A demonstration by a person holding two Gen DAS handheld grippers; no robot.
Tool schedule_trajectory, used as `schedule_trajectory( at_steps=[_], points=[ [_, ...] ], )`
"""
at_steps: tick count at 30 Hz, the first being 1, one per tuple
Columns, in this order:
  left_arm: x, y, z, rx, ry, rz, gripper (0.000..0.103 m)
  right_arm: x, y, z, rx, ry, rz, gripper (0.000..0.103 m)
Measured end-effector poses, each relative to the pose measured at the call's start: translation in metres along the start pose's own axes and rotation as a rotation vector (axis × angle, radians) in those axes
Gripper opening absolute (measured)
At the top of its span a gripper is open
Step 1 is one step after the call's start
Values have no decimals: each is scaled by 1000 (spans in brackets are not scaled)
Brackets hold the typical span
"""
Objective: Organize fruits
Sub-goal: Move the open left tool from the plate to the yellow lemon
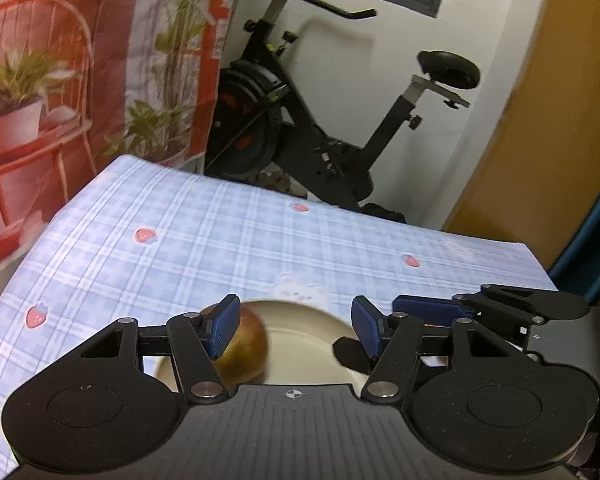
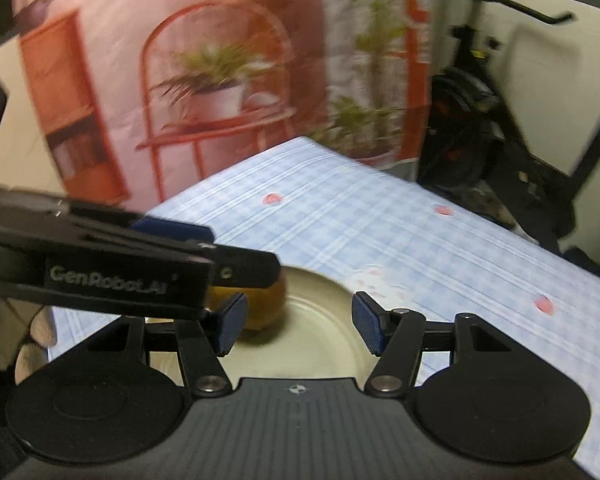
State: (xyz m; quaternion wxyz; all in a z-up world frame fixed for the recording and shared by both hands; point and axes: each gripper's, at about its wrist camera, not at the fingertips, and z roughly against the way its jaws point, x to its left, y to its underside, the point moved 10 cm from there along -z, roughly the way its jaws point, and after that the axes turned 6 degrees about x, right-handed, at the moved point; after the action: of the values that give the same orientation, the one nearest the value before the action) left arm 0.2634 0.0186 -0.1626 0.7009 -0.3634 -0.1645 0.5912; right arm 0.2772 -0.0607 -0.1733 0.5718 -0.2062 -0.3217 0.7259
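On the left half of the cream plate (image 1: 308, 360), a rounded apple (image 1: 246, 354) is seated, with no long axis presented. It is found below and left of both jaw gaps. Left gripper (image 1: 294, 330) and right gripper (image 2: 296, 326) are held open, empty, above the plate.

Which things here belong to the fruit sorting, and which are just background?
Job:
- apple, on the plate
- plate, cream, on the checked tablecloth
- left claw, open, empty
- right claw, open, empty

Background:
- exercise bike
- printed backdrop with plants and a red chair
- wooden door
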Motion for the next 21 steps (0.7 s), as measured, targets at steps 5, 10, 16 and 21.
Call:
schedule_trajectory(
  at_steps=[5,10,16,21],
  points=[
    [-26,-1,3,-13,5,-44,64,-27,9,31,-31,56,-46,61],
    [-49,0,3,-15,30,-62,64,-55,25,60,-59,96,-82,61],
    [-73,3,-1,-15,38,-113,64,-80,46,82,-71,131,-109,61],
    [-89,5,-9,-6,57,-133,64,-99,60,90,-64,154,-129,61]
  ],
)
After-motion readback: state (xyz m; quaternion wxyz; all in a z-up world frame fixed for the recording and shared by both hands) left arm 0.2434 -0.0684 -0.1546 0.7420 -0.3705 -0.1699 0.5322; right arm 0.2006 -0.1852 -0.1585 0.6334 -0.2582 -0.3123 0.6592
